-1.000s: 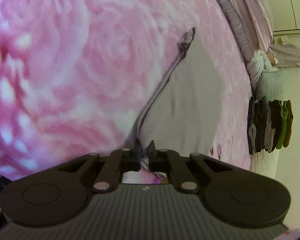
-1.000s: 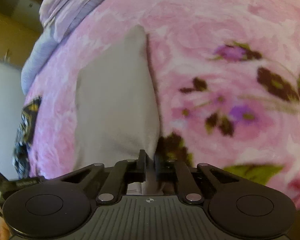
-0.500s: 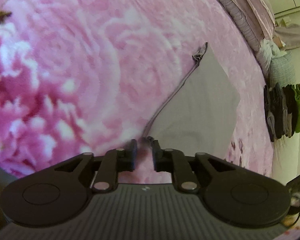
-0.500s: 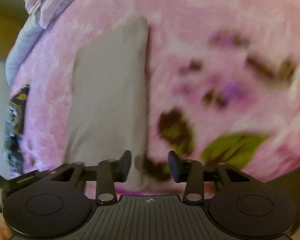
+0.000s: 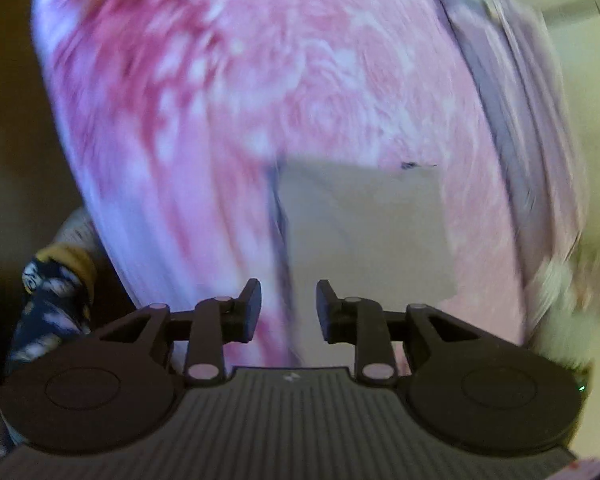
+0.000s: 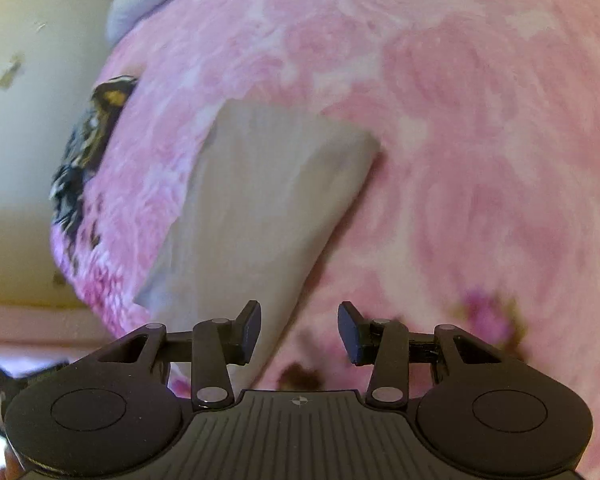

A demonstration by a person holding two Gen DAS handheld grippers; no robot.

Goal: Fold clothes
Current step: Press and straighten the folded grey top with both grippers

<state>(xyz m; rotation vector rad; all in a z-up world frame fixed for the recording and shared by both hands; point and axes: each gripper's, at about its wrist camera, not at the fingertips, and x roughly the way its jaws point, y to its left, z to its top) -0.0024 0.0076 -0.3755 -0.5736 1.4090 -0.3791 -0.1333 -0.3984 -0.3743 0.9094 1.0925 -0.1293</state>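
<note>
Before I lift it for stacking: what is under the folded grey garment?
The pink floral blanket shows all around the folded grey garment. Anything directly beneath the garment is covered.

This looks like a bedroom in a home. A bed (image 6: 480, 128) fills most of both views, covered by a soft pink blanket with big flowers (image 5: 260, 80). A rolled-up lilac cover (image 5: 516, 120) lies along 1 edge. A pale wall (image 6: 28, 120) stands beside it.

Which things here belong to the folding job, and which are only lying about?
For the job:
- folded grey garment
- left hand-held gripper, opening, nothing between its jaws
- right hand-held gripper, open, empty

Lying about:
- pink floral blanket
- black-and-yellow patterned cloth
</note>
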